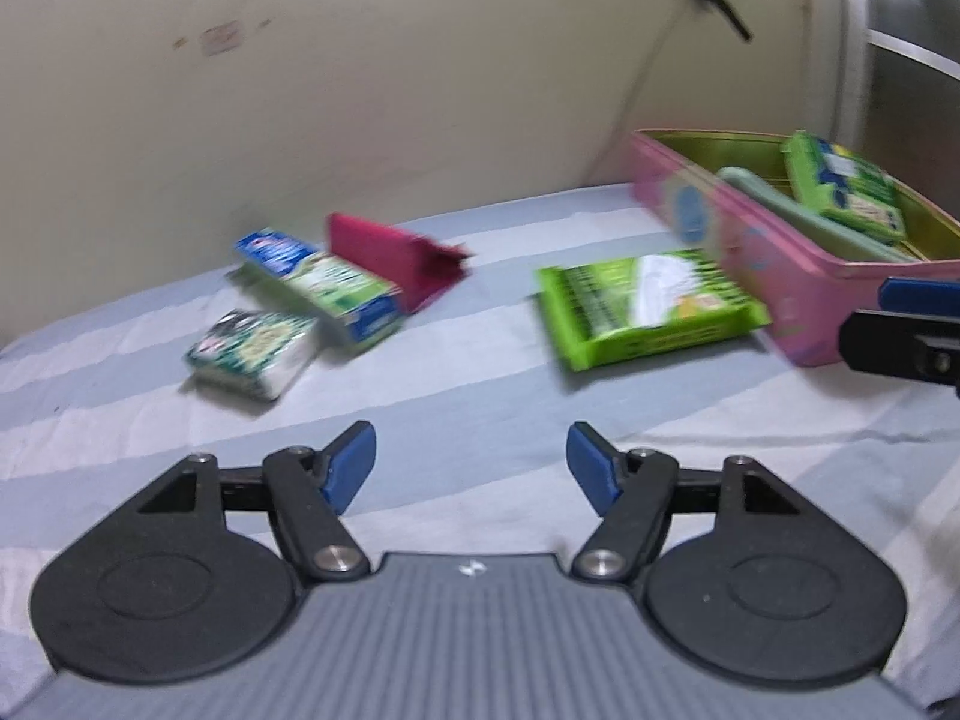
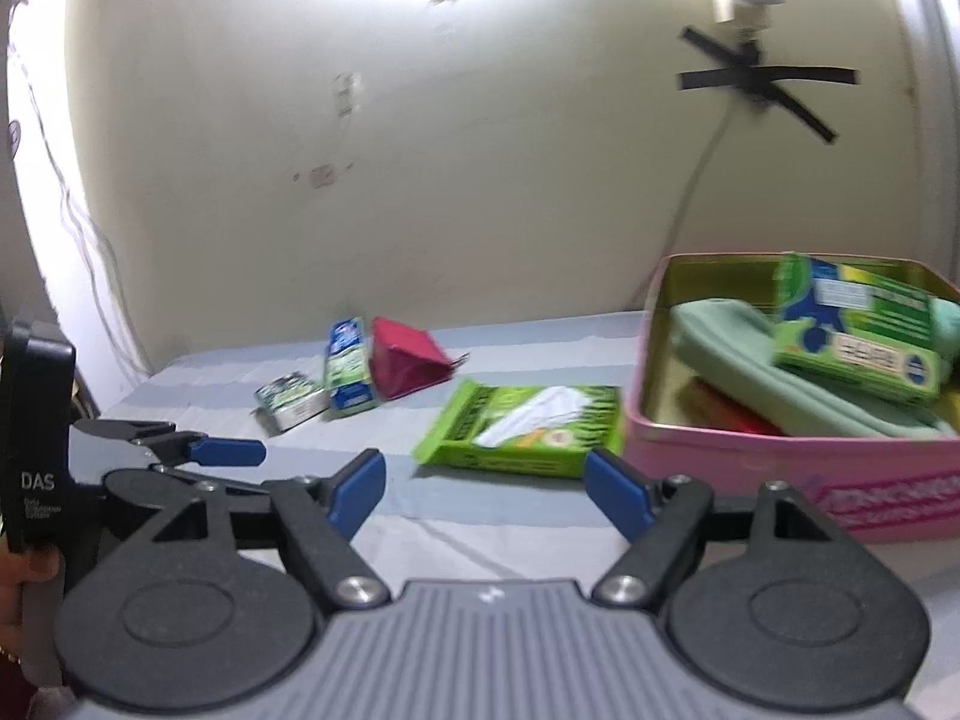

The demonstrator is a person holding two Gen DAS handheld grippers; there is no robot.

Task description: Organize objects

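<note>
A pink tin box [image 1: 780, 276] [image 2: 780, 468] stands at the right and holds a green cloth [image 2: 780, 378] with a green packet [image 2: 858, 330] [image 1: 840, 186] on top. A lime-green wipes pack [image 1: 648, 306] [image 2: 528, 426] lies next to it on the striped sheet. Further left lie a small green-white packet [image 1: 252, 351] [image 2: 288, 402], a blue-green box [image 1: 324, 288] [image 2: 345, 372] and a red pouch [image 1: 396, 258] [image 2: 402, 360]. My left gripper [image 1: 471, 468] is open and empty above the sheet. My right gripper [image 2: 486, 489] is open and empty, in front of the wipes pack.
A cream wall [image 2: 480, 180] stands behind the bed, with black tape [image 2: 768, 84] and a cable on it. The left gripper shows at the left of the right wrist view [image 2: 198, 450]. The right gripper's finger [image 1: 912, 324] shows at the left wrist view's right edge.
</note>
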